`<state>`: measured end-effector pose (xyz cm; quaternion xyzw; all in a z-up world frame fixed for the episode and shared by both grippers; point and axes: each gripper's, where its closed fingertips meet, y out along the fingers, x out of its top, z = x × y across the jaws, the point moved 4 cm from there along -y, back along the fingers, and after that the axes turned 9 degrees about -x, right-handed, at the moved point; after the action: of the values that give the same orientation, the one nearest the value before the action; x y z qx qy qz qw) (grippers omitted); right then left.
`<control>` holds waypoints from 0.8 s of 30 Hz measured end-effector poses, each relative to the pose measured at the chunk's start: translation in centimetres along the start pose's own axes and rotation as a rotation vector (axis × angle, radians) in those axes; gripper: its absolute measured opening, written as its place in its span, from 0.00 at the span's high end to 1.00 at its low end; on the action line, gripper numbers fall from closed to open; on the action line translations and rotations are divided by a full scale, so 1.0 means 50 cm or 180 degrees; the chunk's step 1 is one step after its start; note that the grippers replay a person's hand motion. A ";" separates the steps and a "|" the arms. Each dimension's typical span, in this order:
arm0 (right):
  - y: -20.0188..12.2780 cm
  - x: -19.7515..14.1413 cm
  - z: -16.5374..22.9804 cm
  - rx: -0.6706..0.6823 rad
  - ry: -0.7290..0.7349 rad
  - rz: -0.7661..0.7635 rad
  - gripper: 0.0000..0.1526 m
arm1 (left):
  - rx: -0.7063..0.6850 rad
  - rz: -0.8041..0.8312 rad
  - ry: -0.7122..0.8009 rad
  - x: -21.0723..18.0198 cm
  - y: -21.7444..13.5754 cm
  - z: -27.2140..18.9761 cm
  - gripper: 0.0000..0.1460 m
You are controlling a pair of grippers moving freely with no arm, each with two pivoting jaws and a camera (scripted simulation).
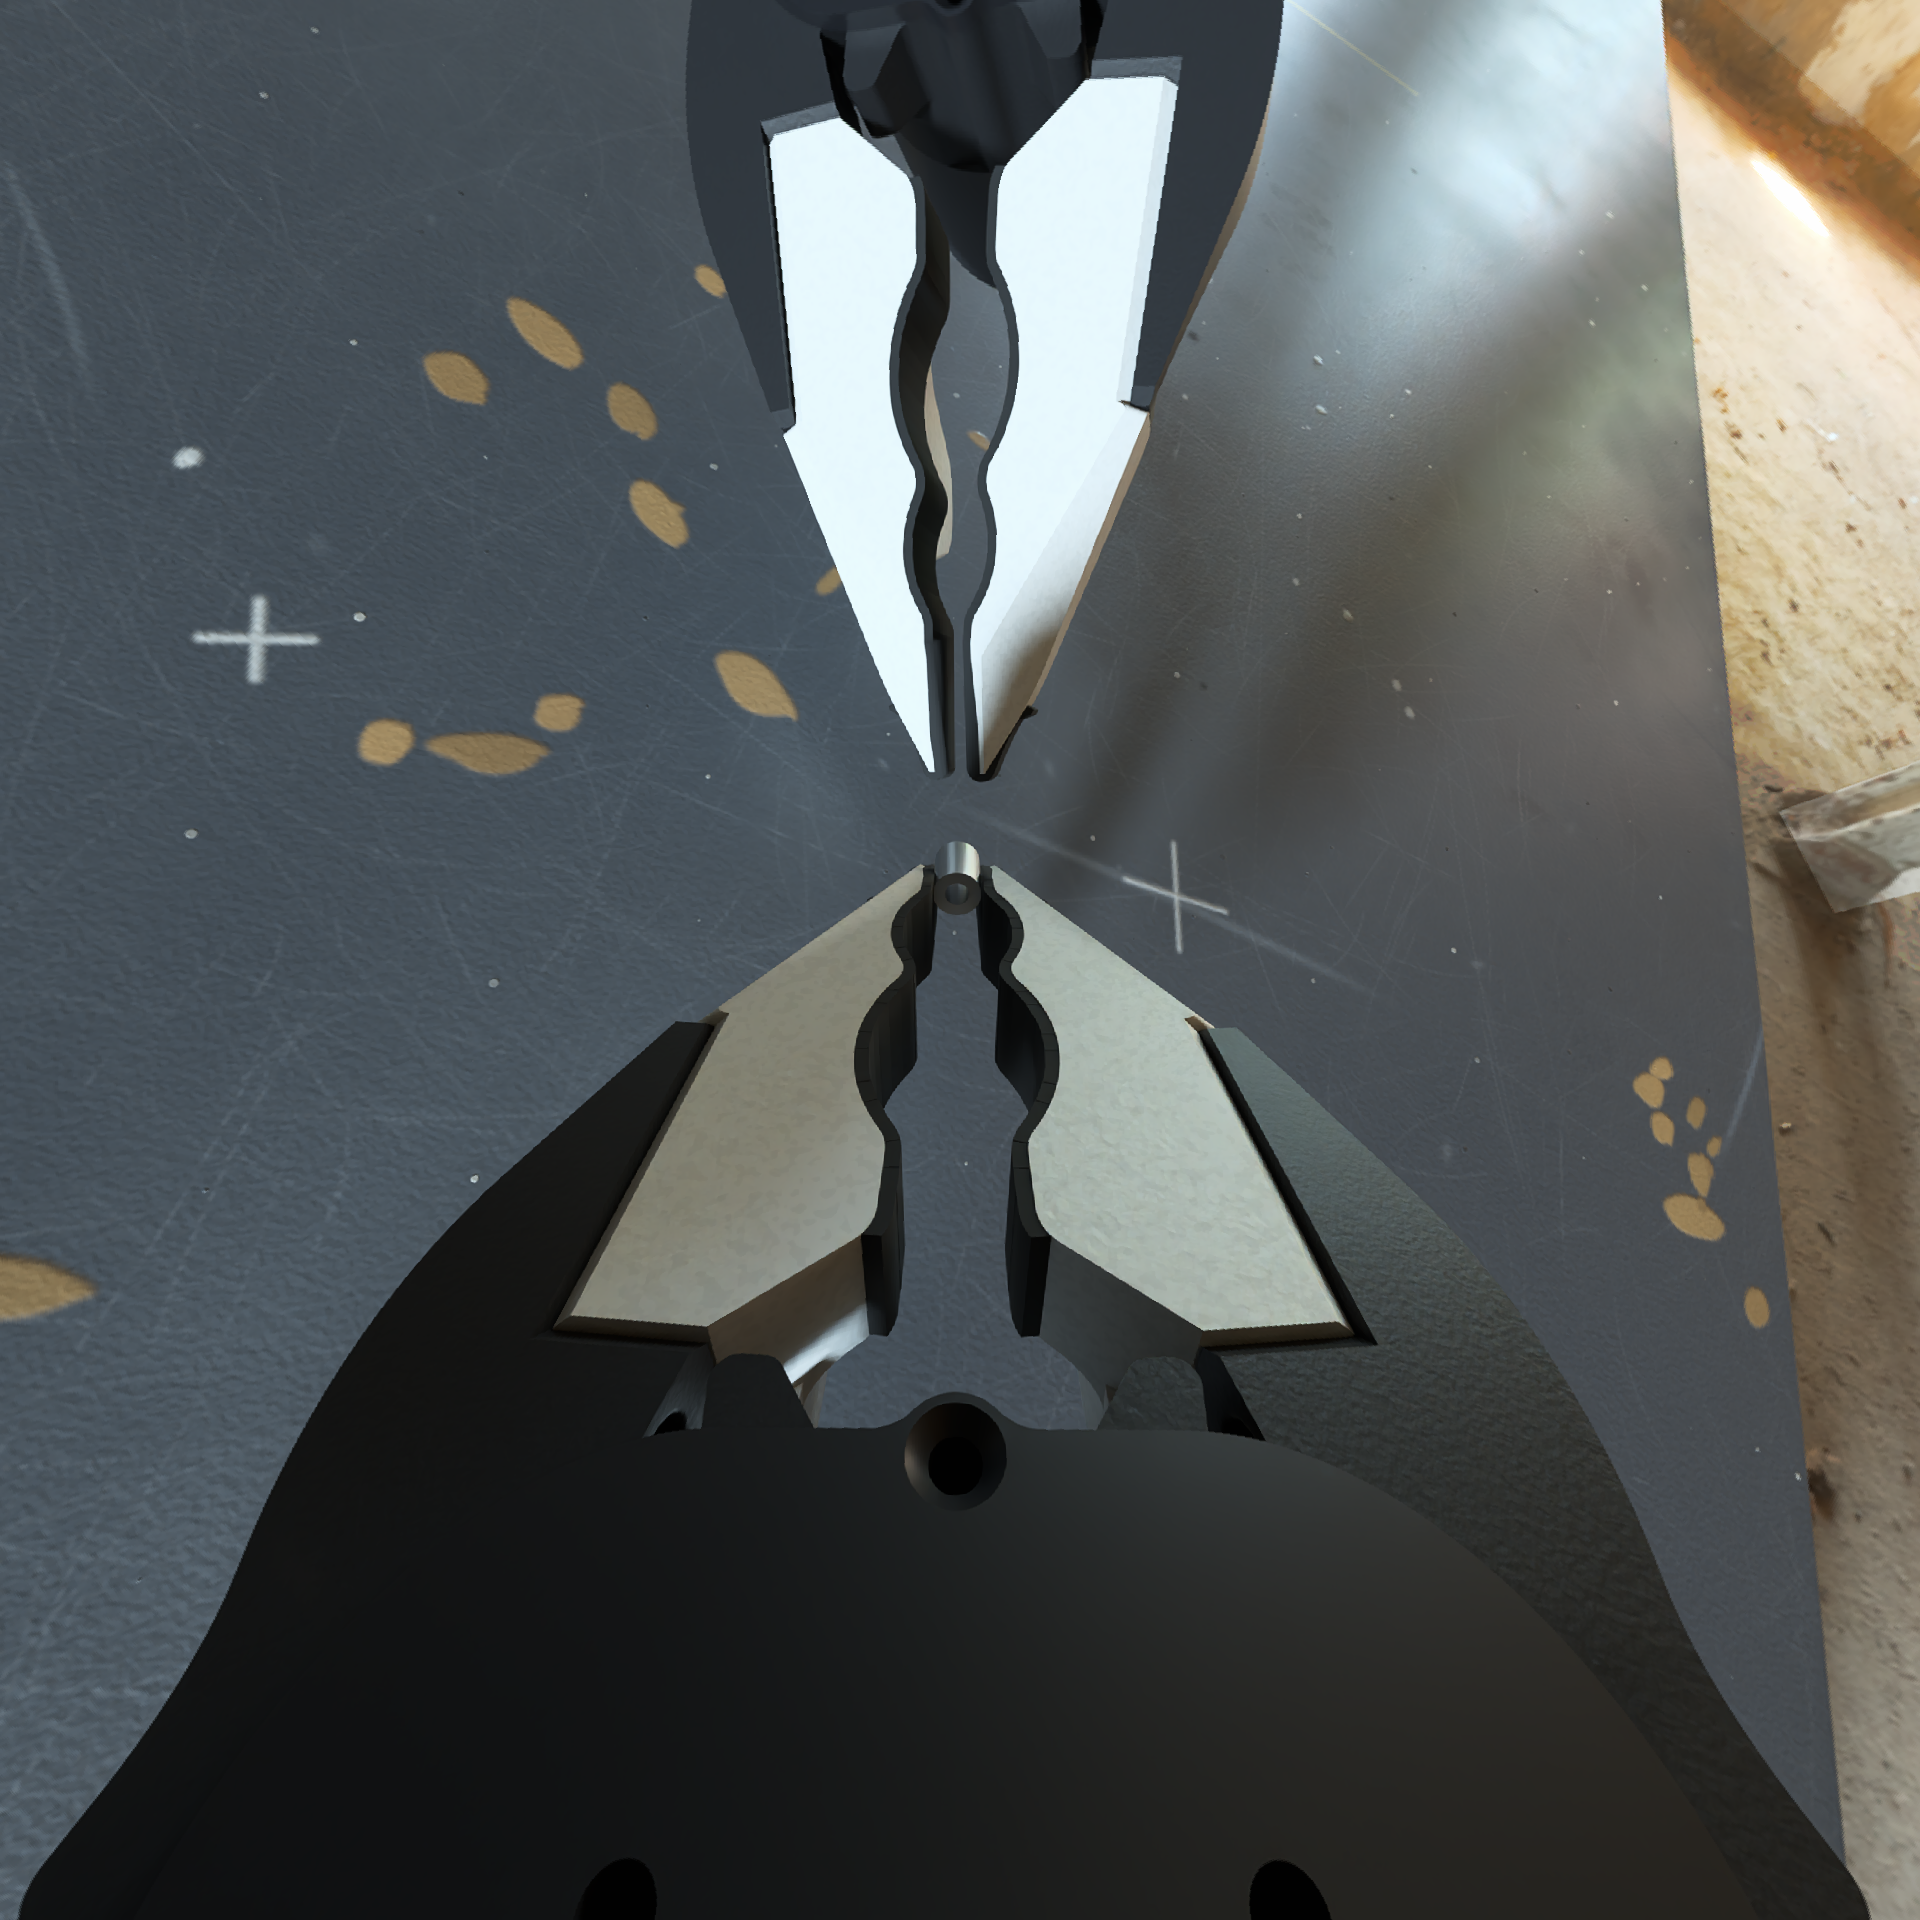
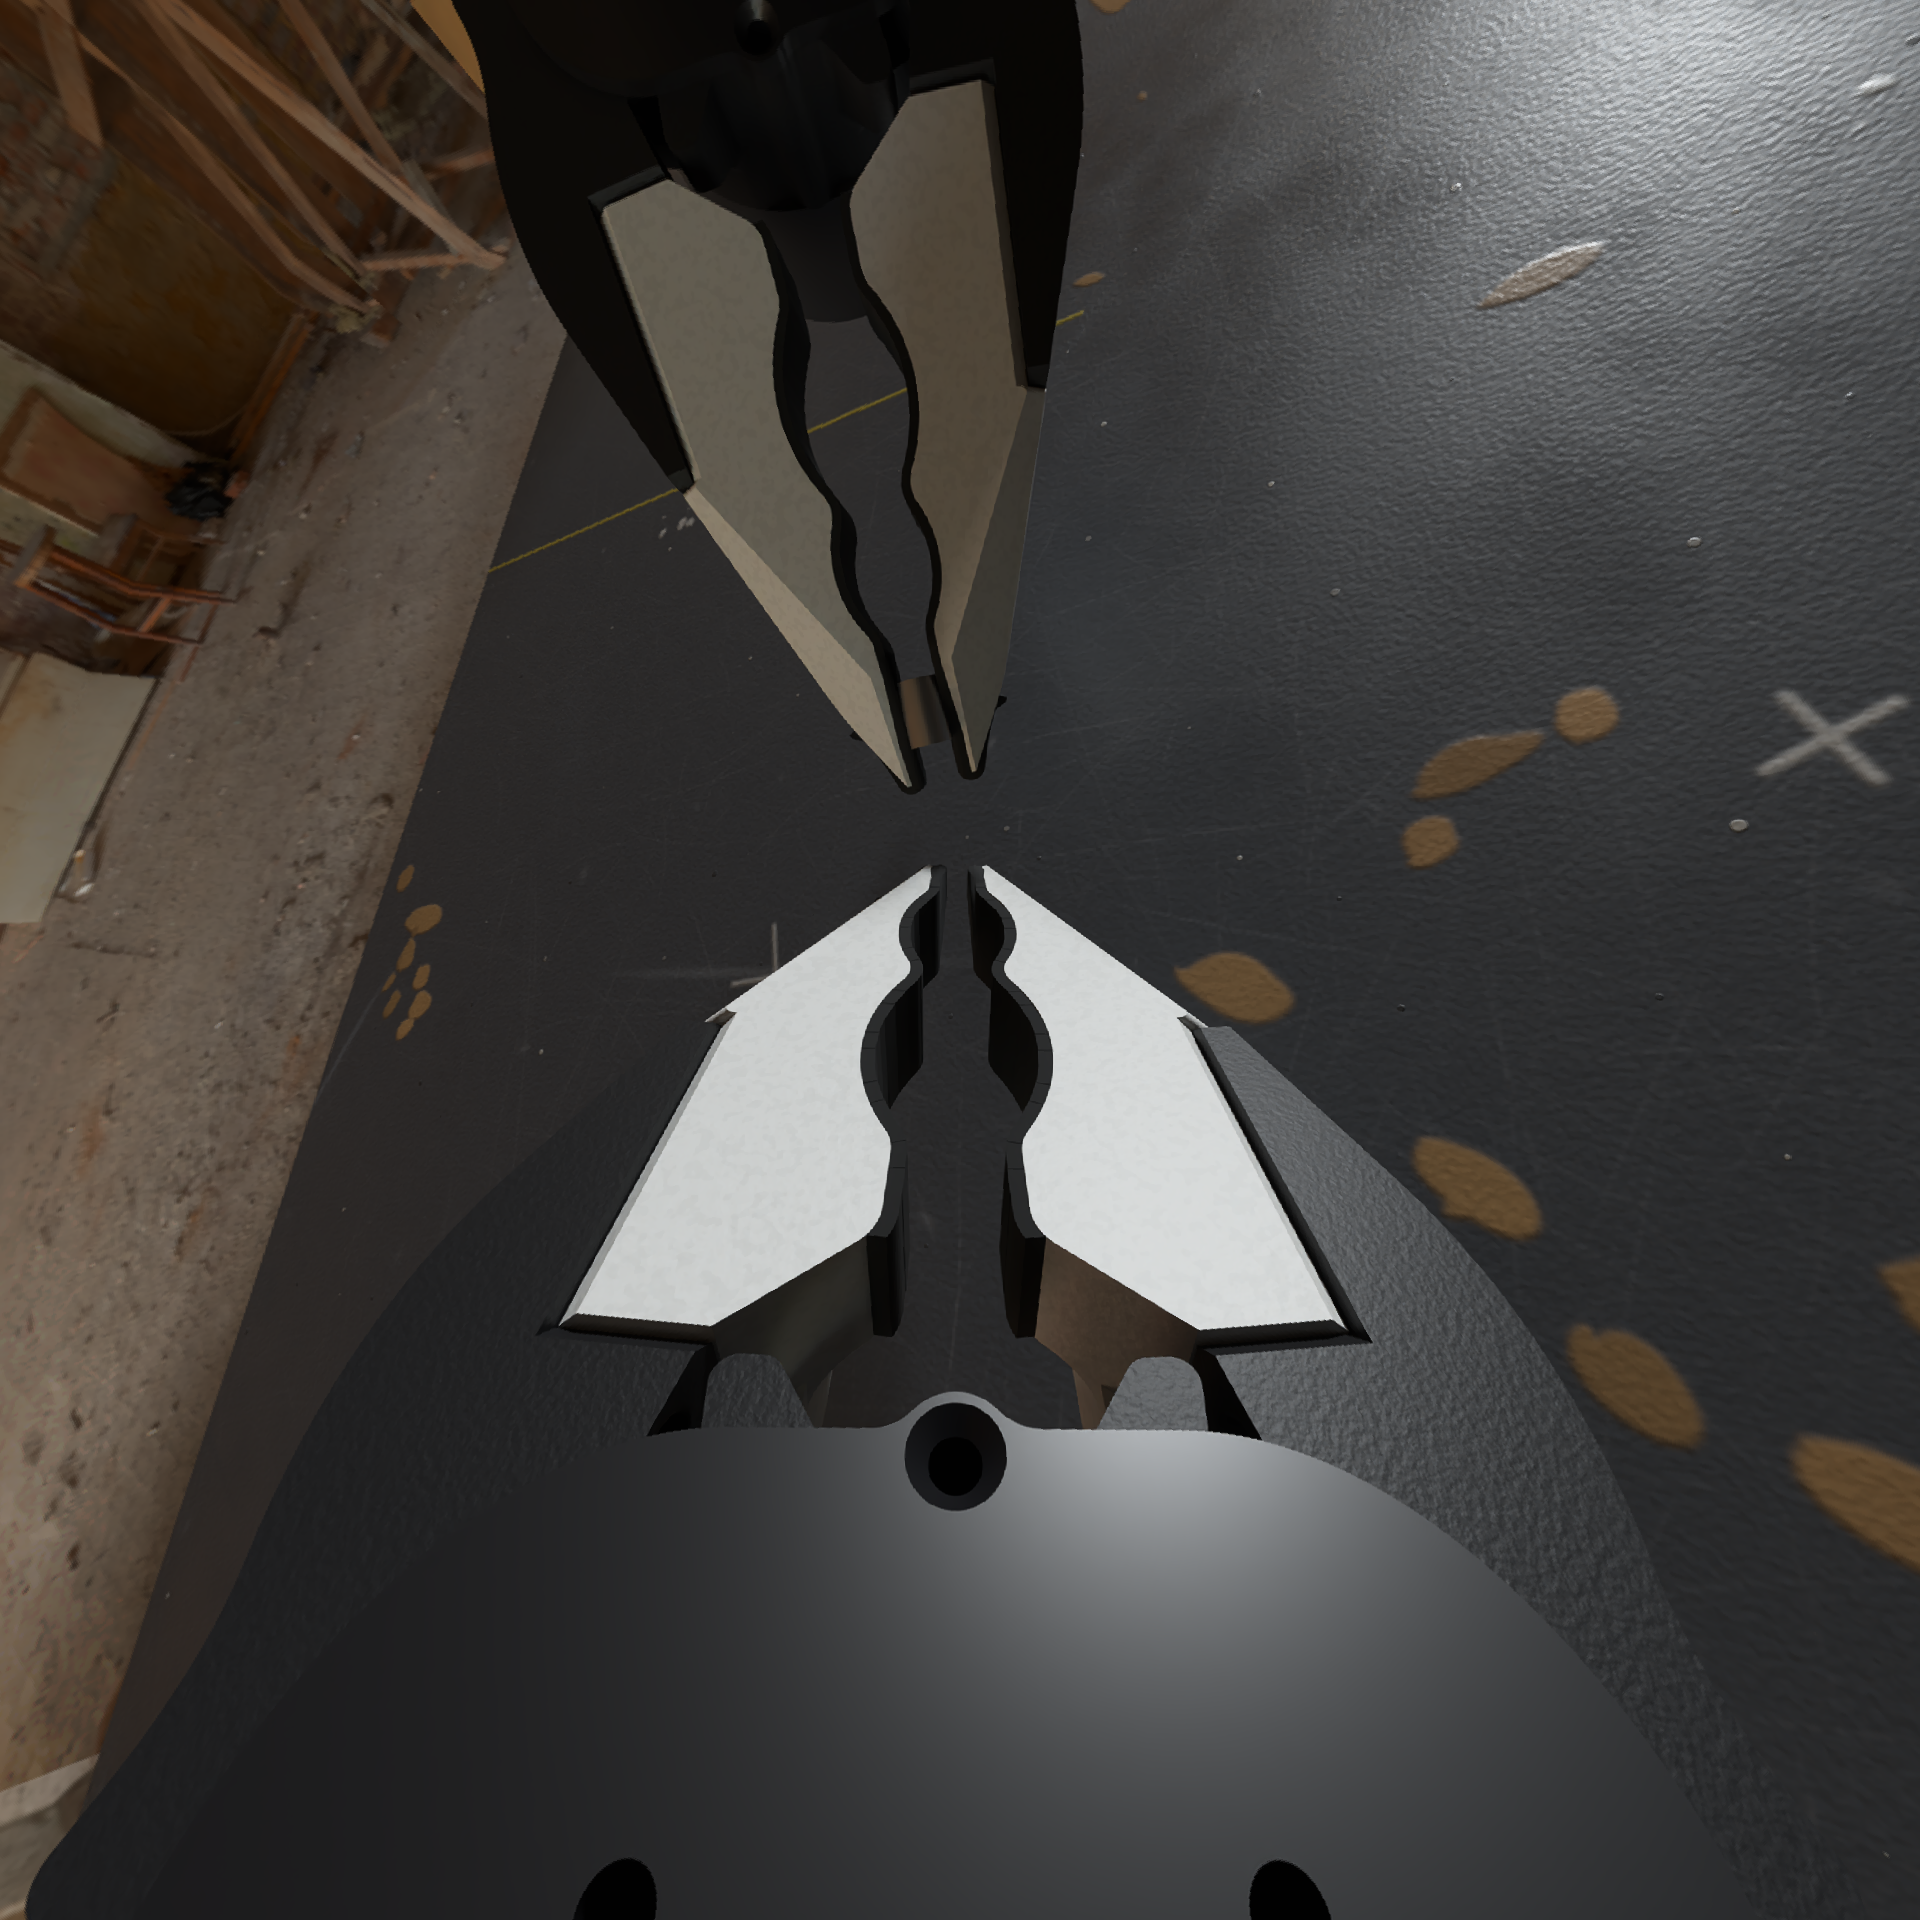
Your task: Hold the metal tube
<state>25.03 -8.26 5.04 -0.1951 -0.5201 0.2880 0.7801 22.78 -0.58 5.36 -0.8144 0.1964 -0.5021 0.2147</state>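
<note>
Dark tabletop (image 1: 416,987), metal tube (image 1: 957,891) pinched in left hand-held gripper (image 1: 957,883)

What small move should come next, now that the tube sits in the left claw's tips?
Probably no new motion: keep the left claw shut on the metal tube and hold position. The tube is pinched only at the very fingertips, a shallow grip, so any jolt could slip it. The right claw, empty with a thin slit between its tips, sits tip to tip opposite; I would leave it there, clear of the tube.
</note>
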 end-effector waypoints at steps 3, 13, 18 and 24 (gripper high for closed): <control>-0.001 0.003 0.002 -0.0042 -0.0031 0.0009 0.97 | 0.0006 0.0004 0.0017 0.002 0.000 -0.001 0.95; -0.003 0.007 0.009 -0.0048 -0.0080 0.0020 0.98 | 0.0073 0.0108 0.0138 0.010 -0.001 -0.007 0.95; -0.002 0.009 0.010 -0.0043 -0.0075 0.0007 0.98 | 0.0098 0.0142 0.0173 0.013 0.000 -0.009 0.95; -0.003 0.010 0.009 -0.0177 -0.0181 0.0029 0.99 | 0.0114 0.0157 0.0185 0.016 -0.001 -0.008 0.95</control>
<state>24.82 -8.04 5.68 -0.2108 -0.5490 0.2824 0.7579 22.76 -1.04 6.14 -0.7904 0.2135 -0.5235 0.2358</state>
